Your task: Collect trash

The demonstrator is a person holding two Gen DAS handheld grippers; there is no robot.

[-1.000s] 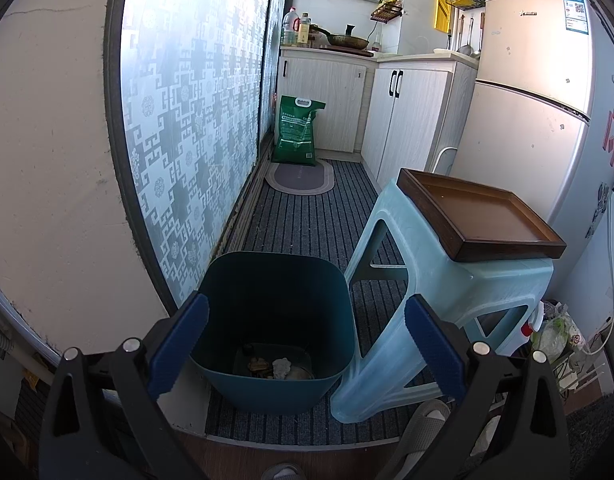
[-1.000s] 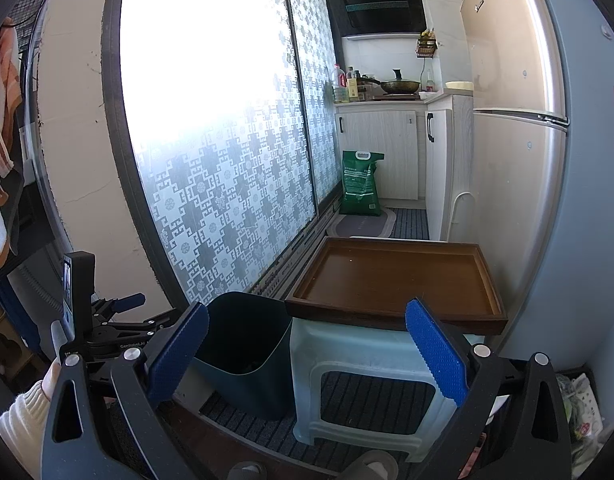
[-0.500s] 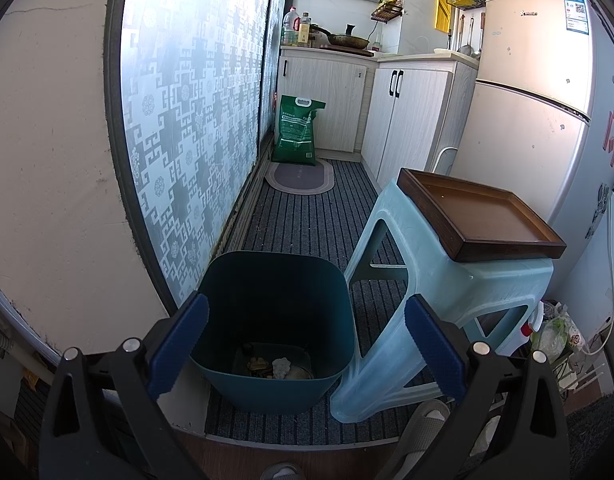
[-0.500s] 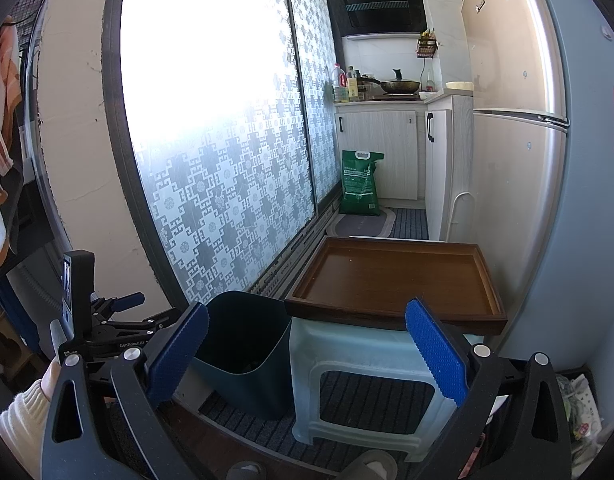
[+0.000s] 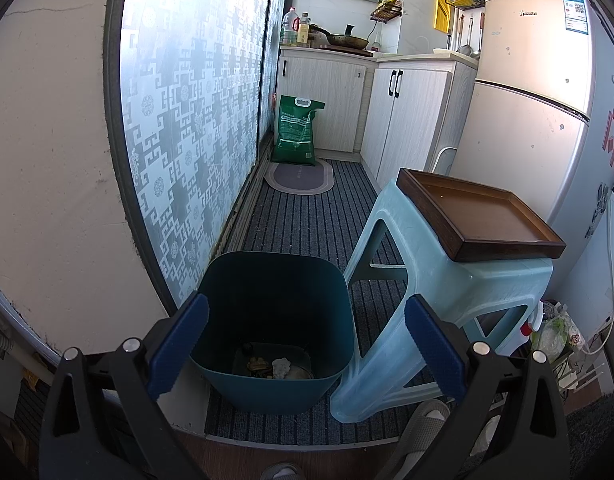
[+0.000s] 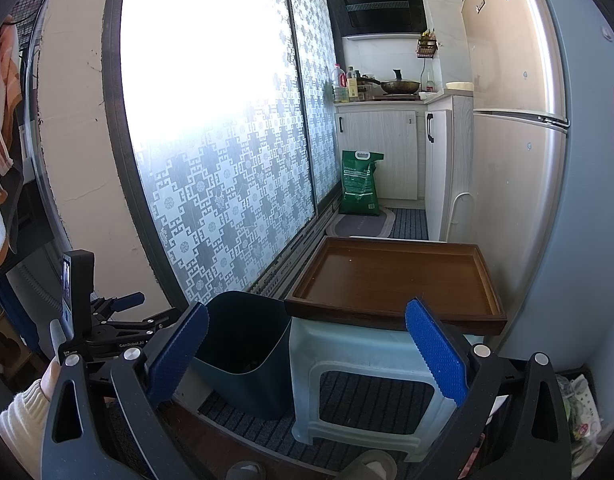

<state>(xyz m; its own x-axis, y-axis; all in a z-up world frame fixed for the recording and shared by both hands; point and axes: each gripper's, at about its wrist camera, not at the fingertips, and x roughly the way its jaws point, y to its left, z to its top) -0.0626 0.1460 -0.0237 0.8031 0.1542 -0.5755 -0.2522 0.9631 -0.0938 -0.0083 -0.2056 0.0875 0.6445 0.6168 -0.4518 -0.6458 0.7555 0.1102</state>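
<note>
A dark teal trash bin (image 5: 275,320) stands on the floor beside a pale blue plastic stool (image 5: 447,292). Several bits of trash (image 5: 273,366) lie at its bottom. A brown wooden tray (image 5: 479,216) rests on the stool and holds nothing. My left gripper (image 5: 307,344) is open and empty, hovering above the bin's near rim. My right gripper (image 6: 307,352) is open and empty, in front of the stool (image 6: 367,384) and tray (image 6: 395,280). The bin (image 6: 243,352) sits left of the stool there. The left gripper's body (image 6: 107,328) shows at the lower left.
A frosted patterned sliding door (image 5: 187,120) runs along the left. A fridge (image 5: 539,100) stands right of the stool. A green sack (image 5: 297,130) and a grey mat (image 5: 299,176) lie by white cabinets (image 5: 407,112) at the back. Bags (image 5: 555,332) sit low right.
</note>
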